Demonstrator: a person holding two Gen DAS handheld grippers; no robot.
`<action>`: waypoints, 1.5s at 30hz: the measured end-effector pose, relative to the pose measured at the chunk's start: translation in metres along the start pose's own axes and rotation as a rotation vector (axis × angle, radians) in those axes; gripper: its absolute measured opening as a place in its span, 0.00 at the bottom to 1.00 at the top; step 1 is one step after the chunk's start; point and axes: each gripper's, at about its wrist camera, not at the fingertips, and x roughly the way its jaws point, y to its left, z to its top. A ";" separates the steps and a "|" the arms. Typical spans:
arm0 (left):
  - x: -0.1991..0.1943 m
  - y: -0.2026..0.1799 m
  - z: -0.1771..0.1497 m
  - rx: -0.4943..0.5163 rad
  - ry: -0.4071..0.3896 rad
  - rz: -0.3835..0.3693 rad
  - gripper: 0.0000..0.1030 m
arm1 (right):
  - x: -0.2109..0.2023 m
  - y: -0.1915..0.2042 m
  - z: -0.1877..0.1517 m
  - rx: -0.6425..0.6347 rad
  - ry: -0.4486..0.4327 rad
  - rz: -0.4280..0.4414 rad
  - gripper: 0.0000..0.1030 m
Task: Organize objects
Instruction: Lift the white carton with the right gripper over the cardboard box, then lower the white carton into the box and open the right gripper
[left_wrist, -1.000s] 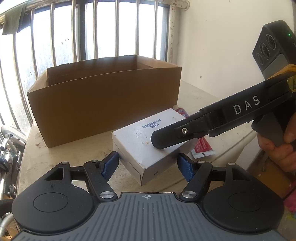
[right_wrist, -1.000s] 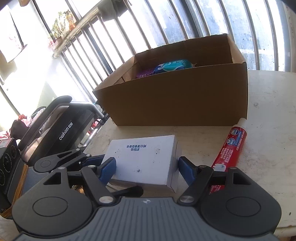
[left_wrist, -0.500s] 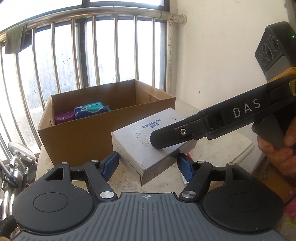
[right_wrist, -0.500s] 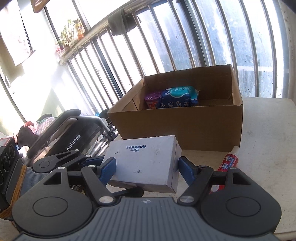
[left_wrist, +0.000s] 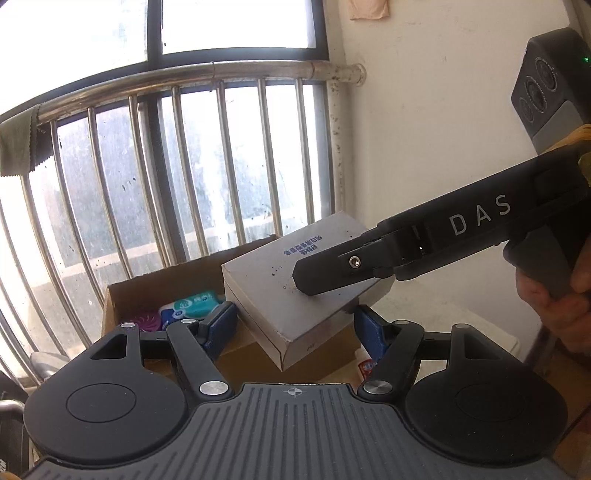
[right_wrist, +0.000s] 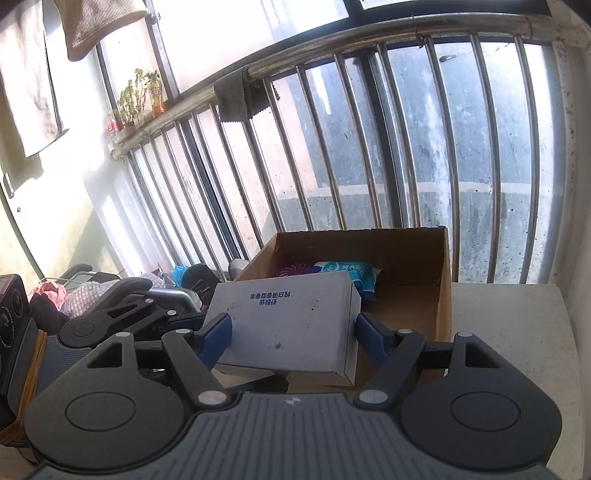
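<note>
A white rectangular box (left_wrist: 295, 295) with blue print hangs tilted in the air in front of the open cardboard box (left_wrist: 147, 295). My left gripper (left_wrist: 295, 328) is shut on it, blue pads against its near end. My right gripper (right_wrist: 293, 338) is shut on the same white box (right_wrist: 288, 321), one pad on each side. In the left wrist view one right gripper finger (left_wrist: 332, 269) lies across the box top, with a hand behind it. The cardboard box (right_wrist: 406, 258) holds a teal wipes pack (right_wrist: 347, 269) and a purple round item (right_wrist: 295, 269).
A red and white tube (left_wrist: 365, 365) lies on the pale table (right_wrist: 509, 332) under the lifted box. Metal window bars (right_wrist: 332, 166) stand right behind the cardboard box, a wall to its right. A stroller and clutter (right_wrist: 110, 288) sit left of the table.
Both grippers have risen with the white box, which has left the table and now hangs level with the cardboard box's rim. The carton's contents have come into view.
</note>
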 end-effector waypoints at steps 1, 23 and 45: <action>0.007 0.003 0.005 -0.003 0.019 0.002 0.68 | 0.004 -0.002 0.005 0.002 0.004 -0.007 0.76; 0.219 0.102 0.003 -0.157 0.669 -0.111 0.67 | 0.215 -0.089 0.049 0.125 0.440 -0.093 0.74; 0.252 0.119 -0.008 -0.176 0.819 -0.182 0.67 | 0.227 -0.107 0.060 0.181 0.574 -0.149 0.71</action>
